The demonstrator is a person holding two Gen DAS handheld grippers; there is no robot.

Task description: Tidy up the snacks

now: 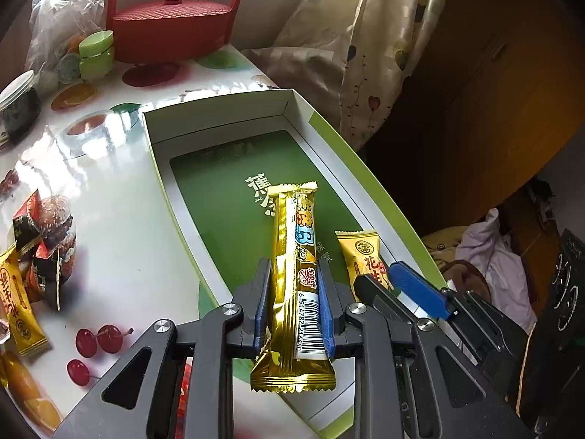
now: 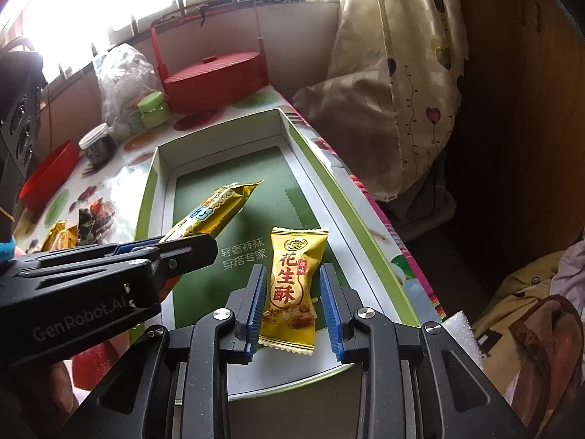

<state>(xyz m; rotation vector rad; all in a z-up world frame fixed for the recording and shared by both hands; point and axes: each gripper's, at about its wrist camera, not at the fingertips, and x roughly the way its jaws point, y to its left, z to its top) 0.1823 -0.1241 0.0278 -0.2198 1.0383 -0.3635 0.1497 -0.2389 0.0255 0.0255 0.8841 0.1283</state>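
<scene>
An open white-and-lime box (image 1: 226,117) with a green floor lies on the fruit-print table. My left gripper (image 1: 294,274) is shut on a long gold snack bar (image 1: 292,241), held lengthwise over the box's near end. In the right wrist view the bar (image 2: 215,208) sticks out of that gripper (image 2: 182,248) above the box (image 2: 153,183). A yellow peanut-candy packet (image 2: 292,285) lies flat on the box floor between my right gripper's (image 2: 294,272) blue pads (image 2: 256,300), with a small gap on each side. The left wrist view shows the packet (image 1: 360,252) beside the right gripper (image 1: 387,278).
Loose wrapped snacks (image 1: 44,248) and a yellow packet (image 1: 18,303) lie on the table left of the box. Behind stand a red lidded basket (image 1: 172,25), a green jar (image 1: 97,51), a dark jar (image 1: 18,106), a plastic bag (image 1: 62,11) and a red bowl (image 2: 51,172). A curtain (image 1: 384,36) hangs past the table's right edge.
</scene>
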